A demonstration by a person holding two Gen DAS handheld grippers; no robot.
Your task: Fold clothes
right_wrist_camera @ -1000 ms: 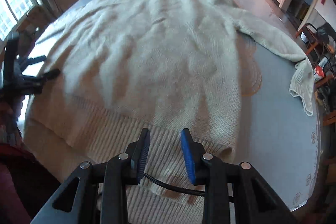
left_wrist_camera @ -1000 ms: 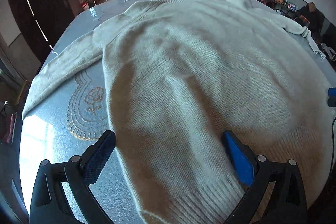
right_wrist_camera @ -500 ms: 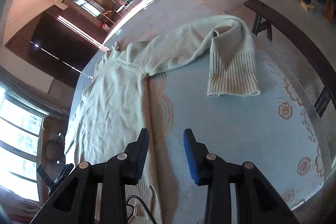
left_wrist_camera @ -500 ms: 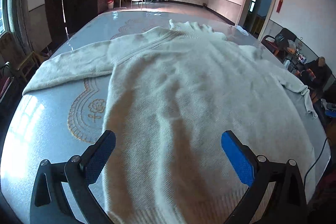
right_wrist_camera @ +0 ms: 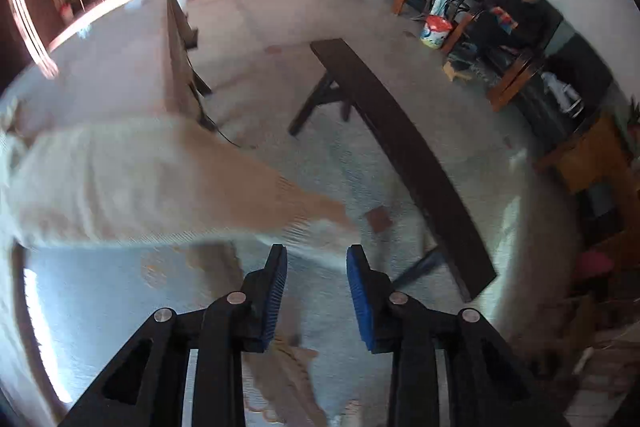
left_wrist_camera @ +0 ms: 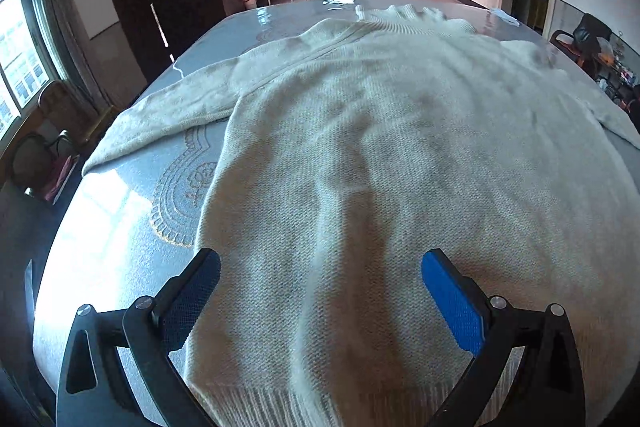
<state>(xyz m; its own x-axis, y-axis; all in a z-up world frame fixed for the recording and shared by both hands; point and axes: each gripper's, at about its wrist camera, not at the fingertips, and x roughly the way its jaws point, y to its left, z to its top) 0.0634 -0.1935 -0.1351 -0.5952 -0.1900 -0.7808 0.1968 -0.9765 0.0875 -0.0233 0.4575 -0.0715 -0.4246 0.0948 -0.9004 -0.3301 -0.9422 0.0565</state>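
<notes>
While the left gripper (left_wrist_camera: 320,279) hangs tilted down with its blue pads spread wide and nothing pinched, a cream knitted sweater (left_wrist_camera: 392,155) lies flat beneath it, ribbed hem nearest, collar farthest, on a grey table (left_wrist_camera: 120,227) with a raised floral pattern. One sleeve (left_wrist_camera: 172,111) trails toward the table's left edge. In the blurred right wrist view, the right gripper (right_wrist_camera: 316,287) points down, jaws narrowly apart and empty, near the other sleeve's ribbed cuff (right_wrist_camera: 304,211). Beyond stands a dark wooden bench (right_wrist_camera: 400,147). No writing is legible.
</notes>
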